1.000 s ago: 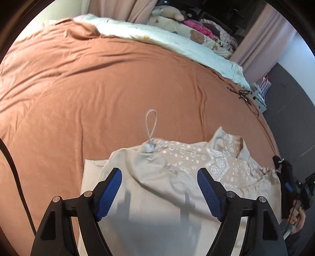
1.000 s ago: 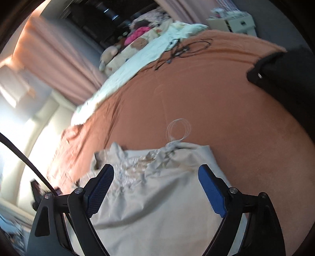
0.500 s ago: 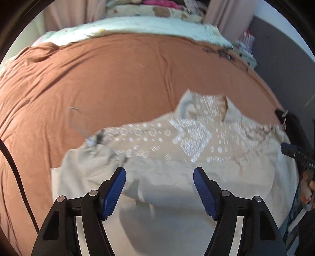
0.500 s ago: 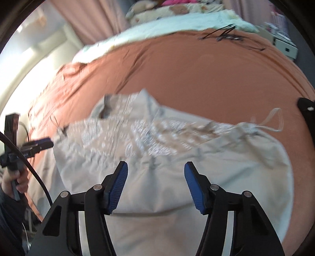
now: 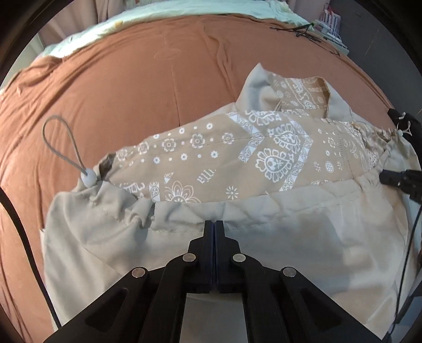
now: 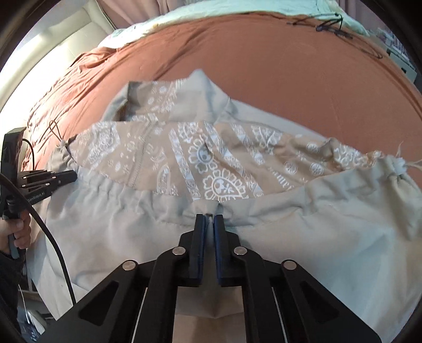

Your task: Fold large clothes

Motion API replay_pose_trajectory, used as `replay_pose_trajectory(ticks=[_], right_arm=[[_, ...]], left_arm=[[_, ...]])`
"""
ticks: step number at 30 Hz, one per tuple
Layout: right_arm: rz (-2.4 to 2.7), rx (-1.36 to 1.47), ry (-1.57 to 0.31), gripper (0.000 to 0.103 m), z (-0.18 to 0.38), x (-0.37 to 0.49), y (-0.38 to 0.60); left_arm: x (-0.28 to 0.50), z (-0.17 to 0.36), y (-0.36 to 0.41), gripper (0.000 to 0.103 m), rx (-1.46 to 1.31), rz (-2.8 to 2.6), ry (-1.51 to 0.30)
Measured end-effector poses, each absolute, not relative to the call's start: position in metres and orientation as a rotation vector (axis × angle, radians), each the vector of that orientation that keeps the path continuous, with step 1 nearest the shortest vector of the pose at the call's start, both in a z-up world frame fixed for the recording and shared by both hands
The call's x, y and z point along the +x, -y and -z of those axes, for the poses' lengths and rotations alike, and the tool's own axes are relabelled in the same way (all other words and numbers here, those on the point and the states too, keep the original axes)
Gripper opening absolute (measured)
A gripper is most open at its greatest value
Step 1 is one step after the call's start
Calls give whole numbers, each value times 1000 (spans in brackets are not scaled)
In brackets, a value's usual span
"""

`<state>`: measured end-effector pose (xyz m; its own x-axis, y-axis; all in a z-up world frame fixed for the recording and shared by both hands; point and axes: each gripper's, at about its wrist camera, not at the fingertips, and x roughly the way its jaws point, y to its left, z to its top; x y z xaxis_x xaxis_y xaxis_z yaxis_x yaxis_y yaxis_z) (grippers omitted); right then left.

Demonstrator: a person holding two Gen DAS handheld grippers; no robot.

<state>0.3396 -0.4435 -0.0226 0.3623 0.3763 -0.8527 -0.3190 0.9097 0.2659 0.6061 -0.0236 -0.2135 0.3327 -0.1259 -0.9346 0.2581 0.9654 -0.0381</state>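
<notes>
A beige jacket [image 5: 277, 237] with a tan paisley lining [image 5: 237, 158] lies on a rust-brown bed cover, also in the right wrist view [image 6: 316, 250]. Its hem has a grey drawstring loop with a white toggle [image 5: 88, 179]. My left gripper [image 5: 214, 224] is shut on the jacket's hem edge. My right gripper [image 6: 209, 217] is shut on the same hem further along. Each gripper shows in the other's view: the right one at the hem's right end [image 5: 395, 179], the left one at the hem's left end [image 6: 52, 179].
The rust-brown cover [image 5: 132, 92] spreads beyond the jacket. A pale green quilt [image 5: 184, 10] lies along the far edge. Black cables [image 6: 335, 26] lie on the far right of the bed. A black object [image 5: 403, 121] sits at the bed's right edge.
Both grippers went from wide open above the jacket to shut on its hem. The jacket's lining is now spread open and in fuller view.
</notes>
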Motion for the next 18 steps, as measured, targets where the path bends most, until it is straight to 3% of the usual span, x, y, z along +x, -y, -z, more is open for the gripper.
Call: replay_pose_trajectory(ticks=[11, 18], right_arm=[[-406, 101, -931, 1, -37, 326, 460], [-380, 88, -964, 0, -7, 349, 445]], left_arm=[[601, 136, 14, 0, 43, 231, -990], [632, 148, 15, 0, -2, 258, -1027]])
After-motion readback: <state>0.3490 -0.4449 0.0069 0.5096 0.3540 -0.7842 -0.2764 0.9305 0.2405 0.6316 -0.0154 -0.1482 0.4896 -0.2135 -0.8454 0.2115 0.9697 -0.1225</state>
